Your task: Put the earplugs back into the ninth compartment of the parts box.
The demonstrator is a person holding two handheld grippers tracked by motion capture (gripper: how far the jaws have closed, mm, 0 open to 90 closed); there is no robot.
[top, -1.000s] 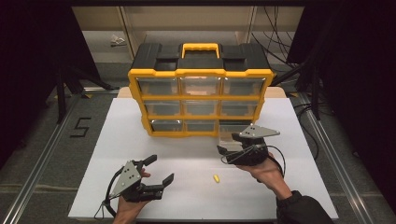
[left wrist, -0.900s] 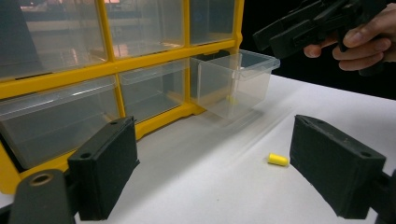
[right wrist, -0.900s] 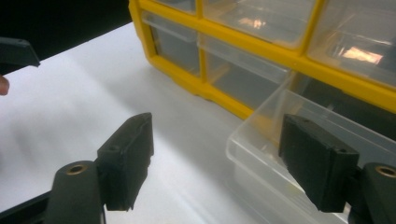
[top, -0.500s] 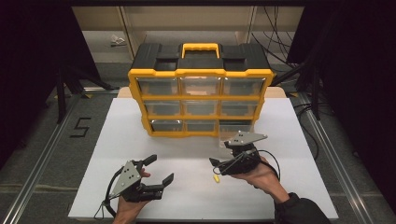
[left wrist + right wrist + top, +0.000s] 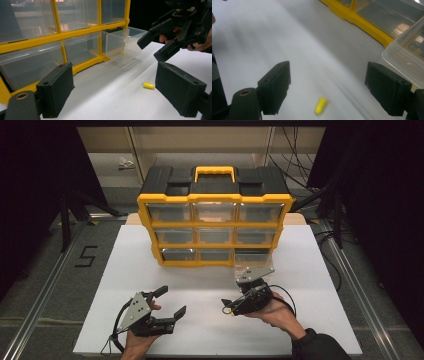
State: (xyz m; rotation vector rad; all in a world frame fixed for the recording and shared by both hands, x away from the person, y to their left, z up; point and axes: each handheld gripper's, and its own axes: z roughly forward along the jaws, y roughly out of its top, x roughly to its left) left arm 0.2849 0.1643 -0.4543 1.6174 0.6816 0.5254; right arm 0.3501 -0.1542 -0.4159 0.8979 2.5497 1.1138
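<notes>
1. My right gripper (image 5: 229, 308) hangs low over the white table (image 5: 320, 285) with its jaws spread wide and nothing between them. In the right gripper view the small yellow plug (image 5: 320, 106) lies on the table just short of the gap between my jaws, a little left of the middle.

2. My left gripper (image 5: 170, 302) is also open and empty, resting near the front of the table, well apart from the plug (image 5: 148, 85).

3. The clear drawer (image 5: 122, 43) at the bottom right of the yellow and black organizer (image 5: 215, 217) is pulled out. Something small and yellow seems to sit inside it, though through the plastic I can't be sure.

4. I judge the step in hand to be picking up the plug with the right gripper, probably to put it in that open drawer.

5. What could go wrong:
   - The plug is round and lies flat, so if one jaw touches it first it may roll away across the smooth table.
   - It sits off-centre between my jaws; closing without shifting left could clip only its tip and flick it out.
   - Coming down too steeply would press the jaws into the table and stop them closing on it.
   - The drawer (image 5: 409, 55) is close on my right; a wide swing could knock it.
</notes>
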